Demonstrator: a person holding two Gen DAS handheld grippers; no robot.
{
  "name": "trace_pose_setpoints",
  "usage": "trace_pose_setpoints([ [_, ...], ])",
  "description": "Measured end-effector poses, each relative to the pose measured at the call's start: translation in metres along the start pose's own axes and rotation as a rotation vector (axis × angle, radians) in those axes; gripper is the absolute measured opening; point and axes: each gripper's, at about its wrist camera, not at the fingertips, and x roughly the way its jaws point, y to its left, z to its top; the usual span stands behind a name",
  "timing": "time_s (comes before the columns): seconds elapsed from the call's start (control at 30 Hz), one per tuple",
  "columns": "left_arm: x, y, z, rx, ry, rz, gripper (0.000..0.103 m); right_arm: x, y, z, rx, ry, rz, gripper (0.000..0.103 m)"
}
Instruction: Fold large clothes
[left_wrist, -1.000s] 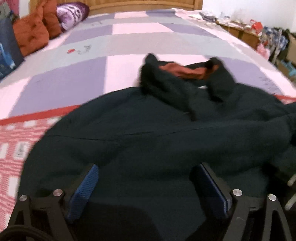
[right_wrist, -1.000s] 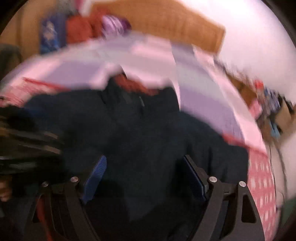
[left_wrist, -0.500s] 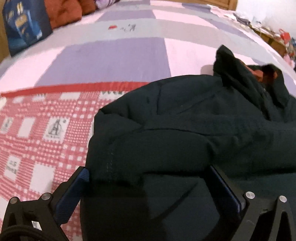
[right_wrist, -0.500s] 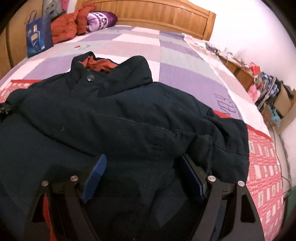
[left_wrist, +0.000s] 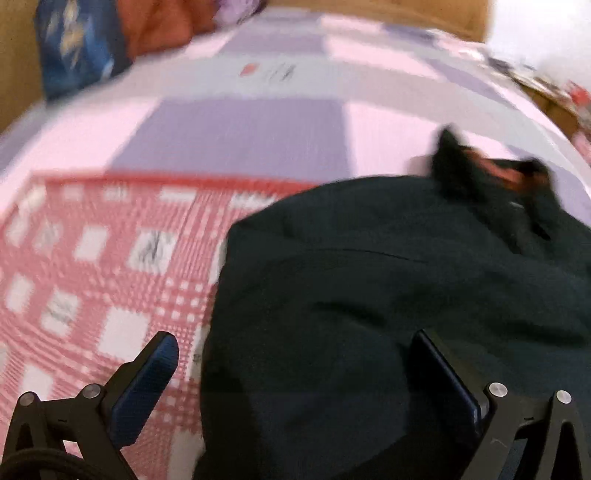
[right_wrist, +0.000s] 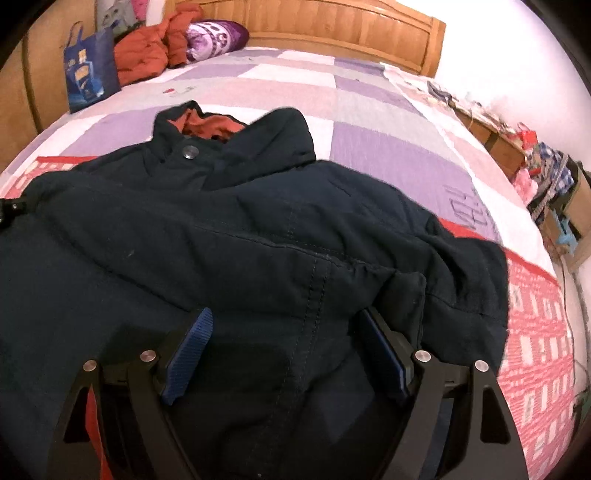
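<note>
Dark navy padded jacket (right_wrist: 280, 236) lies spread on the patchwork bed (right_wrist: 369, 110) ahead of both tongs — left gripper (left_wrist: 295, 373) and right gripper (right_wrist: 288, 350) gape unclenched; seemingly between folds — next, pinch an edge.

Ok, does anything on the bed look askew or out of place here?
Only the dark navy padded jacket stands out: its right side lies bunched in rumpled folds, and the collar gapes, showing orange lining. Nothing looks spilled or damaged. The left view is motion-blurred.
</note>
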Motion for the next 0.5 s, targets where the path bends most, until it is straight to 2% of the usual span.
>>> trace_pose_setpoints([
  [0.1,-0.029,-0.043,-0.014,0.095,-0.042,-0.063,0.103,-0.034,0.013,-0.005,-0.052,-0.095,-0.111,0.085],
  [0.13,-0.031,-0.060,-0.019,0.117,-0.030,-0.097,0.103,-0.049,0.021,-0.008,-0.052,-0.139,-0.111,0.085],
  [0.23,-0.026,-0.101,-0.033,0.155,0.009,-0.151,0.103,-0.069,0.049,-0.012,-0.048,-0.168,-0.053,0.086],
  [0.3,-0.017,-0.113,-0.042,0.181,0.022,-0.117,0.103,-0.069,0.067,-0.015,-0.068,-0.155,-0.018,0.086],
  [0.37,-0.008,-0.107,-0.050,0.191,0.029,-0.108,0.103,-0.058,0.083,-0.023,-0.151,-0.099,-0.034,0.086],
  [0.43,-0.009,-0.092,-0.054,0.219,0.008,-0.069,0.103,-0.044,0.069,-0.034,-0.142,-0.036,-0.065,0.085],
  [0.5,-0.013,-0.069,-0.055,0.211,0.004,-0.019,0.103,-0.040,0.030,-0.047,-0.046,-0.019,-0.058,0.085],
])
